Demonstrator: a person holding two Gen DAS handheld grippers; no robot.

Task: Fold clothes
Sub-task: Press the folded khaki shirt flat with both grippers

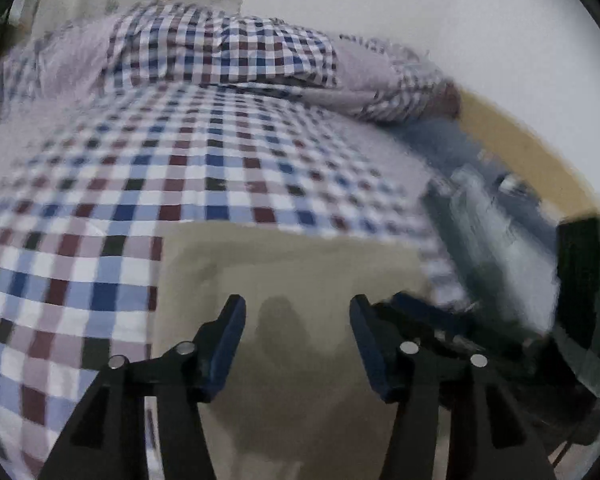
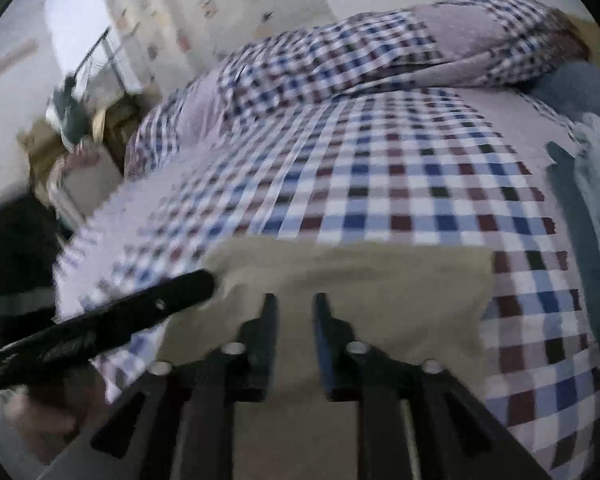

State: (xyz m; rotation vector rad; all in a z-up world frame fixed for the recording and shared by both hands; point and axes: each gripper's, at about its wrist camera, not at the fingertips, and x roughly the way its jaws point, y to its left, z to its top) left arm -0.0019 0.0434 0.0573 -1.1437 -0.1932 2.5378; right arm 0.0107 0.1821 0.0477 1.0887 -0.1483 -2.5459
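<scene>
Checked bedding [image 1: 204,184] covers the bed, a folded beige garment [image 1: 300,280] lying at 6 o'clock. Above it, the left hand-held gripper [image 1: 297,322] gapes wide, empty. The right hand-held gripper [image 2: 294,308] stands slightly apart, gripping nothing.

Checked bed cover [image 1: 188,184], matching pillow [image 1: 220,52] — white wall [image 1: 440,8], patterned curtain [image 2: 204,4] behind.

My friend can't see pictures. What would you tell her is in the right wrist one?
A beige cloth lies flat on a checked bedsheet. The right gripper is above it with its jaws apart, holding nothing. The left gripper pokes in from the left, and a checked pillow sits behind.
</scene>
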